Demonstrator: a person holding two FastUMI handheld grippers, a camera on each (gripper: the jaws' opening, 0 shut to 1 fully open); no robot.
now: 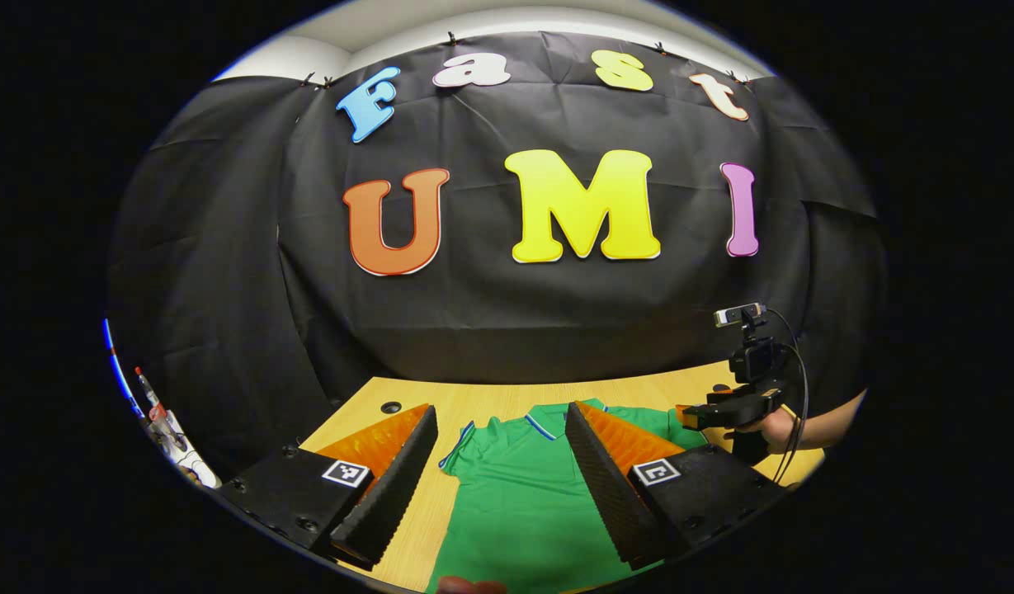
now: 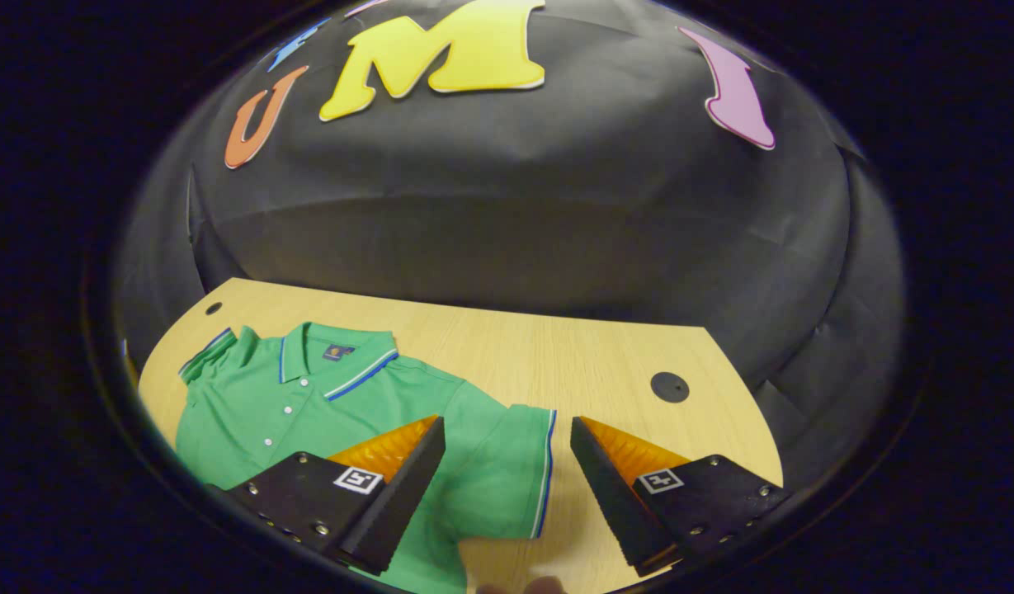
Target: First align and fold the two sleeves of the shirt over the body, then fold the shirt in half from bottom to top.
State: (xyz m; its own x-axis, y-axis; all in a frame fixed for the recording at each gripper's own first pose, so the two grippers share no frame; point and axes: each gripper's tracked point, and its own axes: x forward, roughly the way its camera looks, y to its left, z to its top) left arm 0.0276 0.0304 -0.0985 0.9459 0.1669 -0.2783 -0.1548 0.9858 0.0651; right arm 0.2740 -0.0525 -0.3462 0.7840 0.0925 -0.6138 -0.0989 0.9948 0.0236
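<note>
Right gripper view, as I log it: green polo shirt (image 2: 308, 404) flat near the desk's (image 2: 556, 346) left edge, both sleeves unfolded, my right gripper (image 2: 507, 474) wide open and empty above one sleeve (image 2: 507, 470), my left gripper (image 1: 502, 474) likewise wide open, empty, over the shirt body.

Recording booth, lab-type setup, not a home. Black cloth wall (image 1: 507, 313) pinned up with clips along the top edge, pale ceiling (image 1: 473, 21) showing above it. Light wood-grain table (image 2: 556, 346) with round cable holes (image 2: 670, 387), office-desk style. Square fiducial markers (image 1: 346, 473) on the handheld gear. A small camera (image 1: 739, 314) with trailing cables (image 1: 795, 412) rides on the far rig. Marker pens (image 1: 156, 412) clustered at the left edge.
</note>
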